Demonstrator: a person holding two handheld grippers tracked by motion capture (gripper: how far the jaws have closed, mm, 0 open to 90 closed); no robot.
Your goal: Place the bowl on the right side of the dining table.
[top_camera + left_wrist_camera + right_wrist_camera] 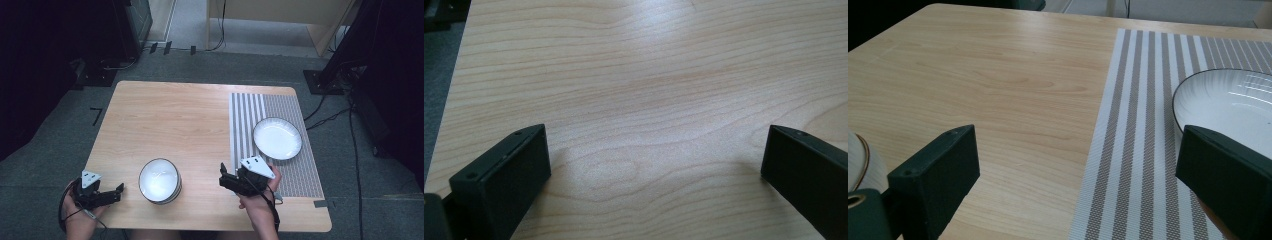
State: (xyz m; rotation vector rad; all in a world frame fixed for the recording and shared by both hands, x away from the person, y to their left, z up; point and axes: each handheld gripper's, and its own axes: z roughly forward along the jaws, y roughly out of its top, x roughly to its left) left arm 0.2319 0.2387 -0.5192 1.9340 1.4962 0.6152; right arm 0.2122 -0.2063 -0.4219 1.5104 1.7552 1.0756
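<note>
Wooden table point(190, 120) — white bowl point(159, 181) between both open hand-held grippers.

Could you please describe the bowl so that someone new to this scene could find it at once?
Start at the wooden table. Near its front edge, left of the striped placemat, stands the white bowl. Unlike the flat plate on the placemat, it is deep and sits on bare wood.

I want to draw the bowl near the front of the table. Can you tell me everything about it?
The bowl is round and white, glossy like ceramic, with a thin dark line around its rim and faint ribbing on its outer wall. It stands upright and looks empty. It sits on the bare wooden table, near the person's edge, between the left tongs and the right tongs. Neither touches it. Its rim also peeks in at the edge of the right gripper view.
</note>
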